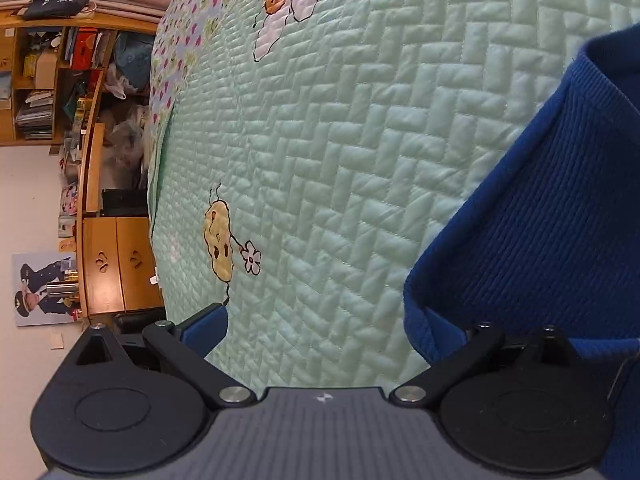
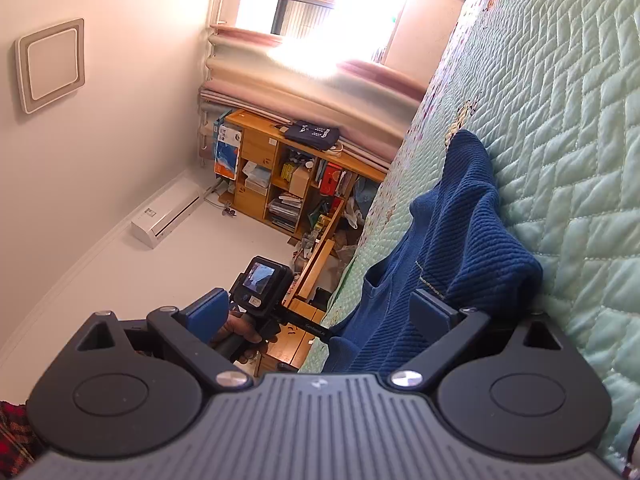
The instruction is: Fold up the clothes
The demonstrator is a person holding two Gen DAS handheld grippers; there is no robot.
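A blue ribbed knit garment (image 1: 540,208) lies on a pale green quilted bedspread (image 1: 340,140). In the left wrist view it fills the right side, and its hem lies over the right finger. My left gripper (image 1: 324,328) is open, its jaws wide apart, with only quilt between them. In the right wrist view the same garment (image 2: 448,248) lies bunched along the bedspread (image 2: 568,120). My right gripper (image 2: 320,312) is open, its right finger (image 2: 432,312) against the garment's edge and its left finger (image 2: 208,312) in the air. The left hand-held gripper (image 2: 260,292) shows beyond.
A wooden shelf unit (image 2: 280,176) full of books and boxes stands past the bed's edge, also in the left wrist view (image 1: 52,80). A wooden cabinet (image 1: 116,264) stands beside the bed. An air conditioner (image 2: 164,216) and a bright window (image 2: 332,12) are on the walls.
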